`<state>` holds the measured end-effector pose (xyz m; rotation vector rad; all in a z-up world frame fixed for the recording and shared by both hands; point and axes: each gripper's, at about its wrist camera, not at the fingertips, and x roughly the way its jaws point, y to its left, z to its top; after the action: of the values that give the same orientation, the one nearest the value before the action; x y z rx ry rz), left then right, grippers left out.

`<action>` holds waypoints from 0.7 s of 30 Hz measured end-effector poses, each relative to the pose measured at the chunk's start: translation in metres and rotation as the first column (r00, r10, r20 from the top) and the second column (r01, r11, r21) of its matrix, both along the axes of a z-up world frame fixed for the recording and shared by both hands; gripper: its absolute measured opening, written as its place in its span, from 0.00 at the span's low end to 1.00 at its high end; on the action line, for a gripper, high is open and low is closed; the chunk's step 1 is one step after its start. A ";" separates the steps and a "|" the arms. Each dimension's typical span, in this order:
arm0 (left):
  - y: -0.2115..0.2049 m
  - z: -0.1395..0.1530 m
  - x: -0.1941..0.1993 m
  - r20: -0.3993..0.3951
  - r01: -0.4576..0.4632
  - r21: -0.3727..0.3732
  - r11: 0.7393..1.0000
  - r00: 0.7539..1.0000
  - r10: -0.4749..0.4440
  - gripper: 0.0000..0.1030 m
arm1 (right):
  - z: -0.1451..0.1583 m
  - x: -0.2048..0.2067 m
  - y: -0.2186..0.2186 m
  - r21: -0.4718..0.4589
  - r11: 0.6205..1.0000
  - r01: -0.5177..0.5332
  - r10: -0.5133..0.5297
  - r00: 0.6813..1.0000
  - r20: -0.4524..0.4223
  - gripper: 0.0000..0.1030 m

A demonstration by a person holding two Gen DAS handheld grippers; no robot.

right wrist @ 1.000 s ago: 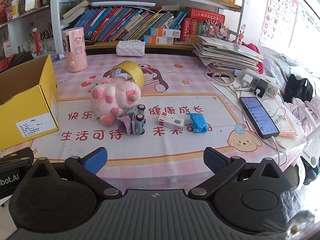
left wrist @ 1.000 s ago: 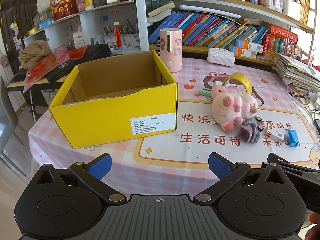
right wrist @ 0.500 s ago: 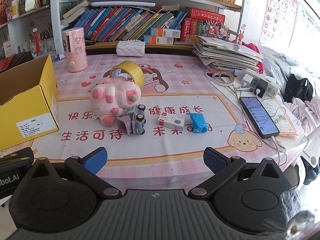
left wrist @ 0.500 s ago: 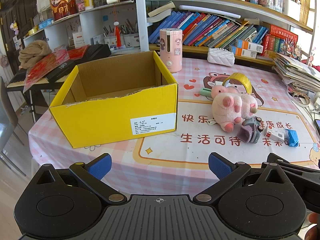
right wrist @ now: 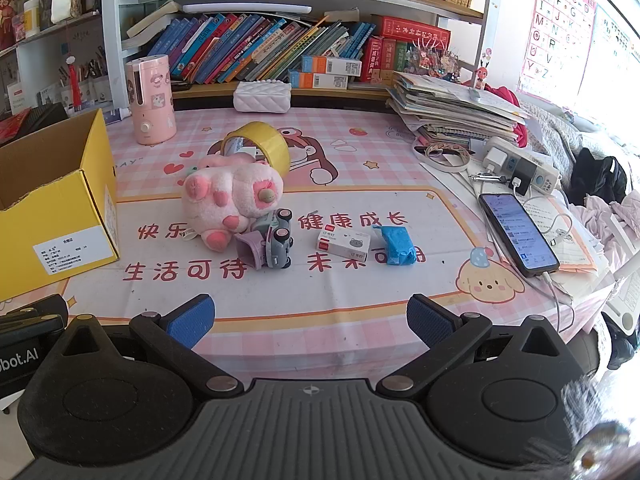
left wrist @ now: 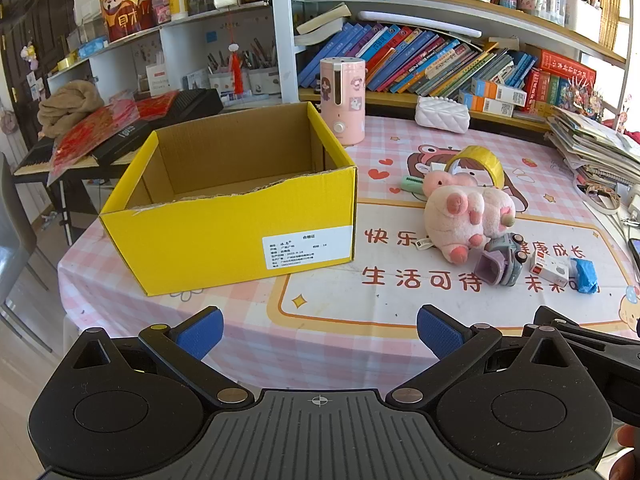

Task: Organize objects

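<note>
Nothing has moved since a second ago: the loose items lie where they lay, and both my grippers hang at the near table edge, unchanged. One pink plush pig [right wrist: 230,204] lies in a heap at mid-table, its long axis running left to right, touching one toy truck [right wrist: 269,245] just in front of it and one yellow tape roll [right wrist: 260,146] leaning behind. To their right sit one small white carton [right wrist: 343,243] and one blue wrapped packet [right wrist: 396,245], just beside each other. One yellow cardboard box [left wrist: 236,204], open-topped and apparently empty, stands to the left of the heap. The heap lies straight ahead of my right gripper [right wrist: 310,320], and well off to the right of my left gripper [left wrist: 318,330], which faces the box; I judge the right the nearer for a first pick. Both sets of tongs stand wide apart, holding nothing. Beyond: a pink canister [right wrist: 151,100] and a phone [right wrist: 518,230].
</note>
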<state>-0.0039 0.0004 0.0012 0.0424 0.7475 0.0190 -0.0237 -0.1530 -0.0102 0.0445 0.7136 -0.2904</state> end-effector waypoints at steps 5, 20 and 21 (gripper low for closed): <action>-0.001 0.000 0.000 -0.001 -0.001 0.000 1.000 1.000 0.001 1.00 | 0.000 -0.001 0.000 0.000 1.000 0.000 0.000 1.000 -0.001 1.00; -0.001 0.000 0.000 -0.001 -0.014 0.000 1.000 1.000 0.014 1.00 | -0.003 -0.001 -0.002 0.002 1.000 0.000 0.000 1.000 0.000 1.00; 0.000 0.000 0.000 0.000 -0.013 0.000 1.000 1.000 0.013 1.00 | -0.003 0.000 -0.002 0.002 1.000 0.001 -0.001 1.000 0.000 1.00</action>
<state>-0.0035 0.0004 0.0017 0.0372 0.7473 0.0310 -0.0239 -0.1552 -0.0135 0.0466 0.7136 -0.2903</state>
